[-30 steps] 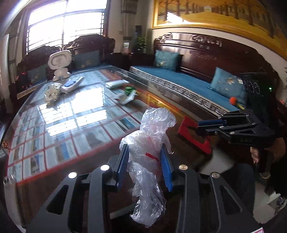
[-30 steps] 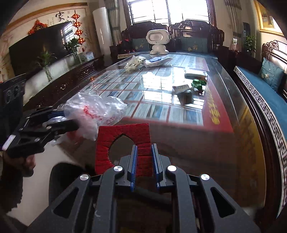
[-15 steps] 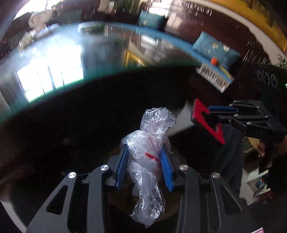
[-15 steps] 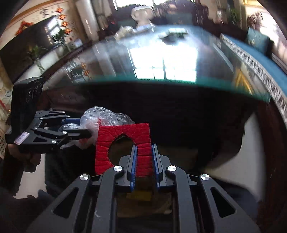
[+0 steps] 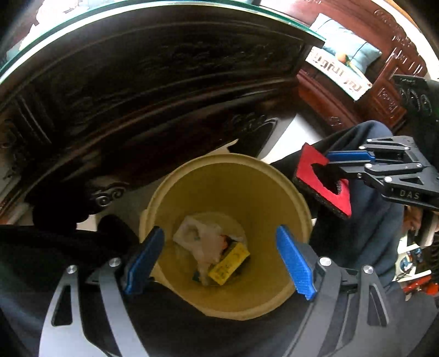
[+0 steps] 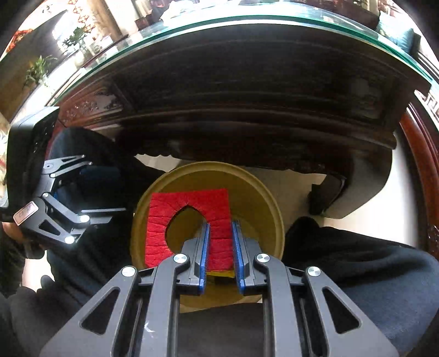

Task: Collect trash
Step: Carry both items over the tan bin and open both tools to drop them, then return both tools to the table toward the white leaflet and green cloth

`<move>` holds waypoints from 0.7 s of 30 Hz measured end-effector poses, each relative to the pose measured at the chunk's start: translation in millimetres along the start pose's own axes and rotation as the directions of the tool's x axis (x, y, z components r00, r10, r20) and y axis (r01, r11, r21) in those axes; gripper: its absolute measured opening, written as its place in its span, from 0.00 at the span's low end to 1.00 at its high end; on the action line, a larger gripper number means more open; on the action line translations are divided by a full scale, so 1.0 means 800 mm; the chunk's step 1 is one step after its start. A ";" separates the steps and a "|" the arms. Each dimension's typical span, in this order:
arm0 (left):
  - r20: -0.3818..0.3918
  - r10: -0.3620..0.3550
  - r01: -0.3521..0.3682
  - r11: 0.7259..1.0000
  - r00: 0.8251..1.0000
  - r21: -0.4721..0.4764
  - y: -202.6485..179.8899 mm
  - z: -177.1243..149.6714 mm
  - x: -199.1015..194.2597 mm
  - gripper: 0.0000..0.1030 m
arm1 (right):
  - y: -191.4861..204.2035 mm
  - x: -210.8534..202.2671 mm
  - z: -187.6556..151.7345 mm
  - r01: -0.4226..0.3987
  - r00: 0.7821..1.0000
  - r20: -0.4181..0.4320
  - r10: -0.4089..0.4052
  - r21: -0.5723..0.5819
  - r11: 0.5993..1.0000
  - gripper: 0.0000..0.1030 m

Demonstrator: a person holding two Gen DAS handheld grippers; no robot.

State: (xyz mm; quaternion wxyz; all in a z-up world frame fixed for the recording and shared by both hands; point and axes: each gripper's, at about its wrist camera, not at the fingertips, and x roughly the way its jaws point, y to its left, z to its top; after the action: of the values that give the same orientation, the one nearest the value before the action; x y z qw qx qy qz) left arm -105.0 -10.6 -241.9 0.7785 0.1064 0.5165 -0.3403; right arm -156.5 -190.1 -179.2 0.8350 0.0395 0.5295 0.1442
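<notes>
A tan round bin (image 5: 227, 175) on the floor holds a crumpled plastic bag (image 5: 203, 241) and a yellow box (image 5: 229, 265); a red cut-out felt piece (image 6: 189, 219) hangs above it.

**Dim under the table, bright at the edges**

Both my wrist views bend strongly, curving the glass tabletop edge (image 6: 247, 20) into an arc with black corners. Daylight glares from the room beyond. The carved table apron (image 5: 153, 82) lies in deep shadow, slightly smeared. Inside the tan bin (image 5: 230, 175) the light is soft, details fairly sharp.

Glass-topped carved dark-wood table (image 5: 164, 90), pale floor (image 6: 290, 197)
</notes>
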 end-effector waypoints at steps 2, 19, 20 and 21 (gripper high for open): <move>0.003 0.005 -0.005 1.000 1.000 0.004 0.000 0.002 -0.003 0.81 | 0.005 0.002 -0.006 -0.009 1.000 0.000 0.009 -0.010 1.000 0.16; 0.023 0.010 -0.009 1.000 1.000 -0.018 0.002 0.007 -0.013 0.84 | 0.014 0.012 -0.015 -0.037 0.999 -0.040 0.036 -0.036 0.999 0.47; 0.024 0.011 -0.010 1.000 1.000 -0.018 0.002 0.007 -0.013 0.84 | 0.015 0.012 -0.014 -0.041 0.998 -0.041 0.039 -0.038 0.998 0.47; 0.026 0.011 -0.010 1.000 1.000 -0.013 0.002 0.008 -0.015 0.84 | 0.015 0.011 -0.013 -0.042 0.998 -0.042 0.040 -0.040 0.998 0.47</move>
State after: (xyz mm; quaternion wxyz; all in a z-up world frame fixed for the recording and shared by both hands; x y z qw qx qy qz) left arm -101.6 -7.7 -228.8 0.7876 0.0998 0.5081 -0.3341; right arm -164.9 -177.2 -189.1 0.8215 0.0306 0.5425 0.1728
